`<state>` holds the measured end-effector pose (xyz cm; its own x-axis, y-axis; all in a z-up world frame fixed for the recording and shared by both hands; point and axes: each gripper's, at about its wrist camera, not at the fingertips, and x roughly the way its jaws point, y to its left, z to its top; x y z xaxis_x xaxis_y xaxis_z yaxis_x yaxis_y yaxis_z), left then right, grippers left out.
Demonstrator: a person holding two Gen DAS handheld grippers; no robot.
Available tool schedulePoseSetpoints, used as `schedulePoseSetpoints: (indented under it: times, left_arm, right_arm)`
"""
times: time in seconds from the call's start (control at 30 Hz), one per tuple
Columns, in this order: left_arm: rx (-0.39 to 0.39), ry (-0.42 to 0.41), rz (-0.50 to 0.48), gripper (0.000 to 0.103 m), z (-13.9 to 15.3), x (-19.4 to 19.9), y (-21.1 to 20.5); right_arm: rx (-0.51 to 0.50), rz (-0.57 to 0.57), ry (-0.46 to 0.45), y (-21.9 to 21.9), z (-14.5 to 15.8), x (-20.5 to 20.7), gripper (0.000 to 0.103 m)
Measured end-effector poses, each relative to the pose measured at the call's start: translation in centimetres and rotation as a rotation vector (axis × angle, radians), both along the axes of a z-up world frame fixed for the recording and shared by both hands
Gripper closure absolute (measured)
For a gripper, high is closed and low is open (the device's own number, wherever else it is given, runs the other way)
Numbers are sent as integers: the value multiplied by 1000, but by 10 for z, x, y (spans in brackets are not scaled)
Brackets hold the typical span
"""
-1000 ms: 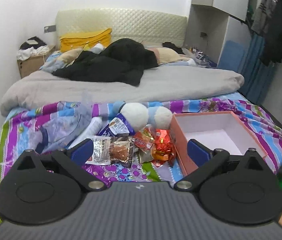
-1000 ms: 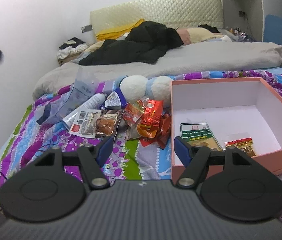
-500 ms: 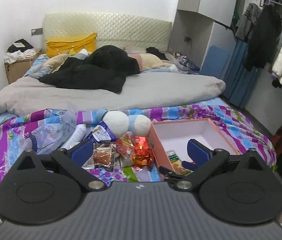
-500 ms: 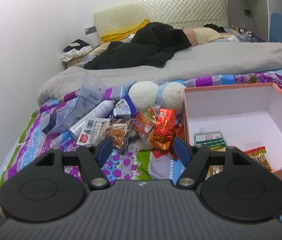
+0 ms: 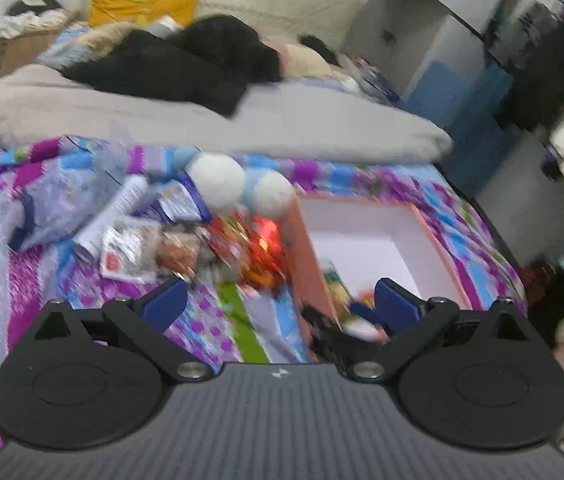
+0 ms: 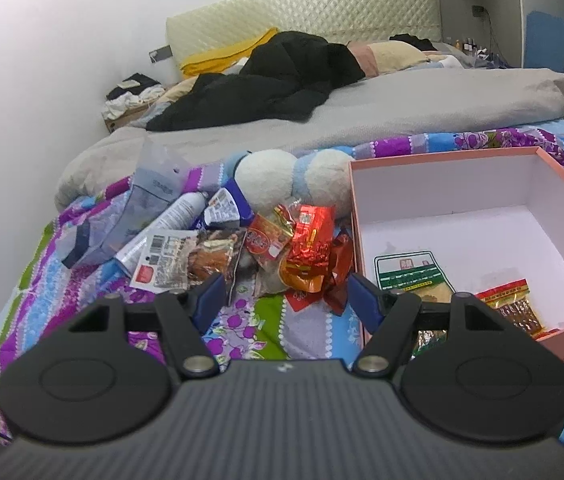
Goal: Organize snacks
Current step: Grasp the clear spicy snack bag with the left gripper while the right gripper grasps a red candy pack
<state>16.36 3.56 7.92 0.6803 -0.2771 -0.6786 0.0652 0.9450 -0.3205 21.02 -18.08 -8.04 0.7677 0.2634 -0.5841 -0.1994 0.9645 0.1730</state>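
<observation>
Both tongs stand wide and hold nothing: my right tongs (image 6: 285,294) hang above the near edge of the snack pile (image 6: 282,248), and my left tongs (image 5: 278,300) straddle the near left wall of the pink box (image 6: 562,176) in a blurred view.

The snack pile lies on the patterned bedspread (image 6: 274,332), just left of the box. It consists of foil and film packets: a red foil packet (image 6: 310,240) on top, and a clear packet with a barcode label (image 6: 170,258) at the left. Judged handling: light, soft, crinkly, and slippery on the flat faces. I should take hold at a sealed edge or corner, where the film is doubled and stiffer, and avoid crushing the contents.

Two packets already lie in the box: a green-labelled packet (image 6: 410,272) and a red-topped packet (image 6: 510,300).

Behind the pile rest a white spray can (image 6: 174,216), a plush toy (image 6: 282,176) and a grey blanket (image 6: 402,108).
</observation>
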Motion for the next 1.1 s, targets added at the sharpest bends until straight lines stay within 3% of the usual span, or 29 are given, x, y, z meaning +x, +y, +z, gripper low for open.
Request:
schedulePoseSetpoints:
  times: [0.17,0.3,0.47,0.6,0.73,0.93,1.0,1.1]
  left_arm:
    - [80,17,28,2,-30,56,13]
    - [118,105,68,2,-83,107,36]
    - [99,197,70,2,-160,149,68]
    - [38,261,62,2,-220,170,91]
    - [45,281,35,2,-261,192,96]
    - [50,232,-55,2,-293,217,88]
    - [91,208,-80,2,-297,224,81]
    - [86,225,-108,2,-305,239,76]
  right_arm:
    - [-52,15,-25,10,-9,9,34]
    - [-83,51,-52,22,-15,20,34]
    - [-132,71,-66,39,-30,35,34]
    - [-197,75,-87,56,-45,50,35]
    - [-241,51,-83,71,-64,74,35]
    - [-355,44,-77,89,-95,105,35]
    - [-382,30,-84,91,-99,113,35]
    - [-423,23,-82,93,-106,124,35]
